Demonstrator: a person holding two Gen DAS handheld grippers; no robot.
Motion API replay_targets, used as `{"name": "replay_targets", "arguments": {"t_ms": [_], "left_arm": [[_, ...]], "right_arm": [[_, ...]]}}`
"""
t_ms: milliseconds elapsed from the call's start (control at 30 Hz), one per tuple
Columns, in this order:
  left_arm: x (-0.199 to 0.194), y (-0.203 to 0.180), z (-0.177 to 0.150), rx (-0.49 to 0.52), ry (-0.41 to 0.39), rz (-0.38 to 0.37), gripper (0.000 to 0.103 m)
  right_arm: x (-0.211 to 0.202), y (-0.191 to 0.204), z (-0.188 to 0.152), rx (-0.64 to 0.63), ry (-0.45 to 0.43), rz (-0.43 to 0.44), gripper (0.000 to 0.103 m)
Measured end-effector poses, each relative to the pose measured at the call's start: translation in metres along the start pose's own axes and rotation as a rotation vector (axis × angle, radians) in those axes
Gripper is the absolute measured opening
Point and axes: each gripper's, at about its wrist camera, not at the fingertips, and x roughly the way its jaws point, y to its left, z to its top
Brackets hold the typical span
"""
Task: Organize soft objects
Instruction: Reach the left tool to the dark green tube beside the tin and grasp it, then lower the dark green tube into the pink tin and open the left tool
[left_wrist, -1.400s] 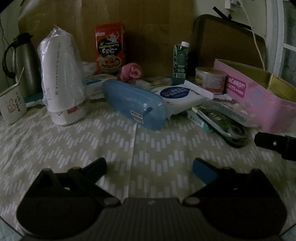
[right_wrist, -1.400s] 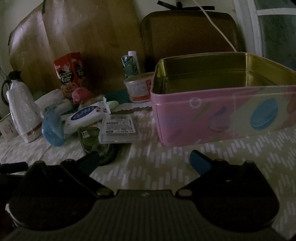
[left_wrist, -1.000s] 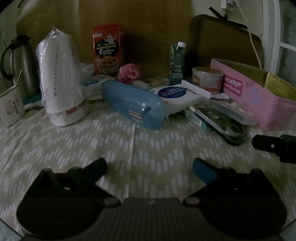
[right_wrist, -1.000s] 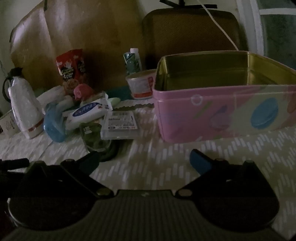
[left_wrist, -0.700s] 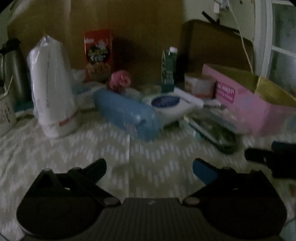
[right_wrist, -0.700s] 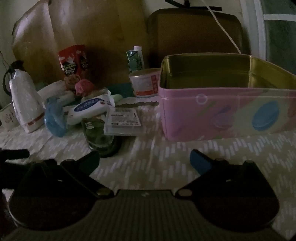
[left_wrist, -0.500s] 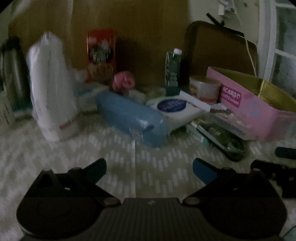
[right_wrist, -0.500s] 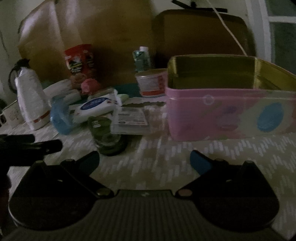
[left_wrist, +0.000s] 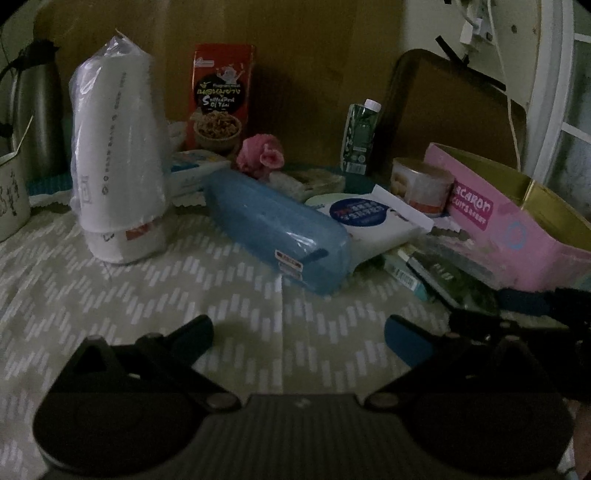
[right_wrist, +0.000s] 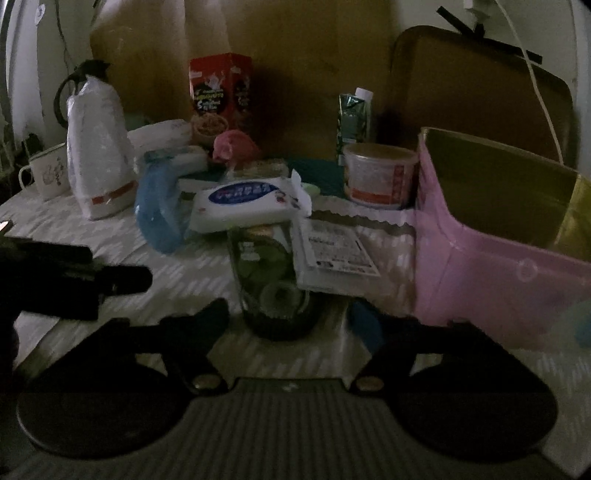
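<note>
Glossy blue pouch (left_wrist: 280, 229) lies long and rounded beside the pink tin (left_wrist: 517, 236); the left gripper (left_wrist: 297, 332) gapes wide over patterned cloth (left_wrist: 110, 295), holding nothing. Right wrist view: the right gripper (right_wrist: 291, 314) spreads around a dark green packet (right_wrist: 269, 273) near the tin (right_wrist: 480, 266), grip unclear.

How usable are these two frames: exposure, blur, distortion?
Left wrist: dim, underexposed, fairly sharp; fisheye bends the pink tin. Right wrist: darker, slightly soft; right tool nearly black, green packet murky, the room's edges vignetted.
</note>
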Motion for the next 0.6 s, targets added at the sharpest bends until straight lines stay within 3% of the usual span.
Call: {"name": "replay_targets", "arguments": {"t_ms": [67,200,367,433,533,600], "left_arm": [[0.0,0.001,0.0,-0.002,-0.001,-0.003,0.103],[-0.002,0.004,-0.001,-0.008,-0.002,-0.037,0.102],[-0.01,0.01,-0.003,-0.054,0.015,-0.179,0.102],[-0.017,0.006,-0.006,-0.097,0.044,-0.287,0.102],[-0.019,-0.016,-0.007,-0.076,0.121,-0.415,0.091],[-0.017,-0.032,-0.007,-0.058,0.158,-0.446,0.074]], "right_arm": [[-0.002,0.002,-0.001,-0.006,-0.008,0.005,0.052],[-0.016,0.013,-0.011,-0.037,-0.01,0.02,0.052],[-0.044,0.027,-0.033,-0.043,-0.031,0.024,0.052],[-0.052,0.025,-0.039,-0.001,-0.038,0.038,0.052],[-0.056,0.015,-0.04,0.082,-0.042,0.079,0.052],[-0.057,0.005,-0.04,0.175,-0.044,0.131,0.052]]}}
